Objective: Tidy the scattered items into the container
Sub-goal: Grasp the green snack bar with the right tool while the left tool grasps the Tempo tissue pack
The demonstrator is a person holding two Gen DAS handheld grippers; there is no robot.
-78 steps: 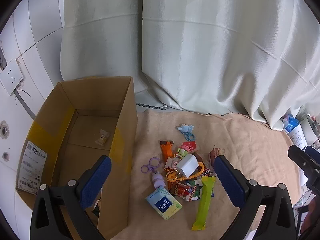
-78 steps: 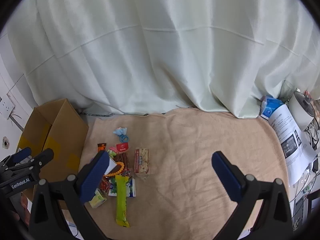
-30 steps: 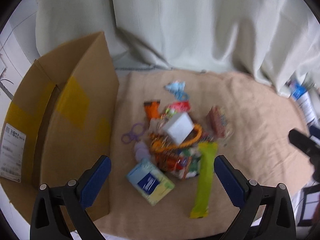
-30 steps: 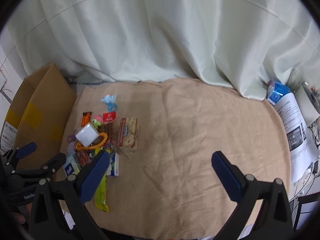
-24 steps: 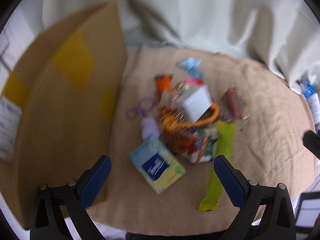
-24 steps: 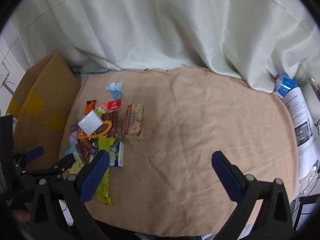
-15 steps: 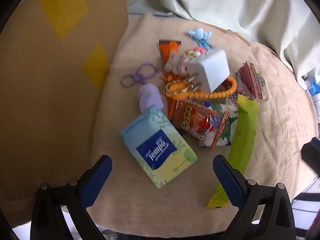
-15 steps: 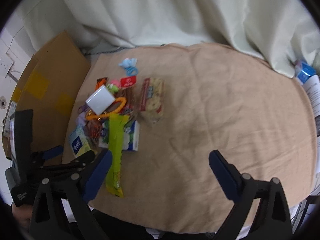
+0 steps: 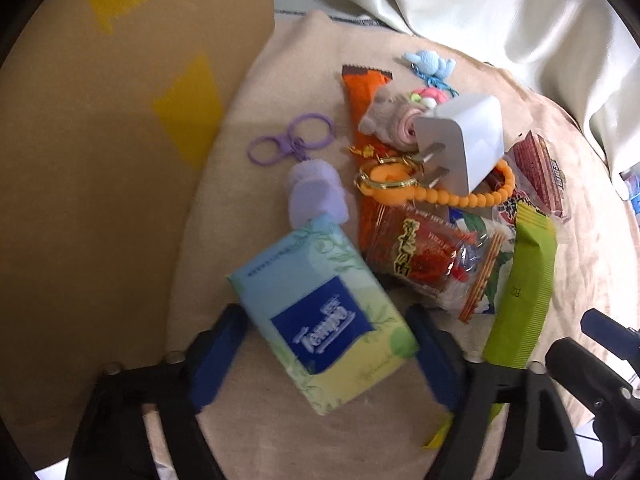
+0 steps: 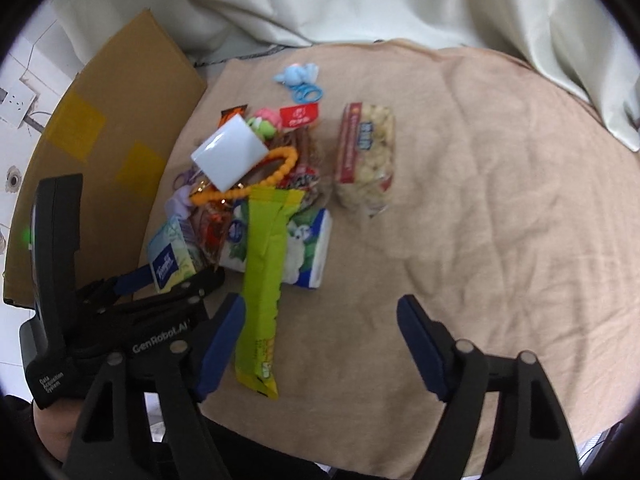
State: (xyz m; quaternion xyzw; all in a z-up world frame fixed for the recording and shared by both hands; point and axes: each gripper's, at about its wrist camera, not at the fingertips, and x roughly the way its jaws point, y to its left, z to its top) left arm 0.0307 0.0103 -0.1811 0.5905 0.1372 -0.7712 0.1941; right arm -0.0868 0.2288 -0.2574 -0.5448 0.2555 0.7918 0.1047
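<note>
**Left wrist view: tissue pack straddled**

Left gripper (image 9: 326, 354) spread, fingers flanking the tissue pack (image 9: 320, 320) – long axis diagonal, cardboard box (image 9: 100, 160) alongside.

Right wrist view: right gripper (image 10: 320, 344) spread over bare cloth (image 10: 480, 200) – farther off.

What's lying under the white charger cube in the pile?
The white plug-in charger cube rests on an orange bead chain and a pink plush roll. Whatever lies directly beneath the charger's body is hidden.

Bare cloth (image 10: 500, 208) lies open rightward; the cardboard box (image 9: 100, 160) walls the pile's left.
</note>
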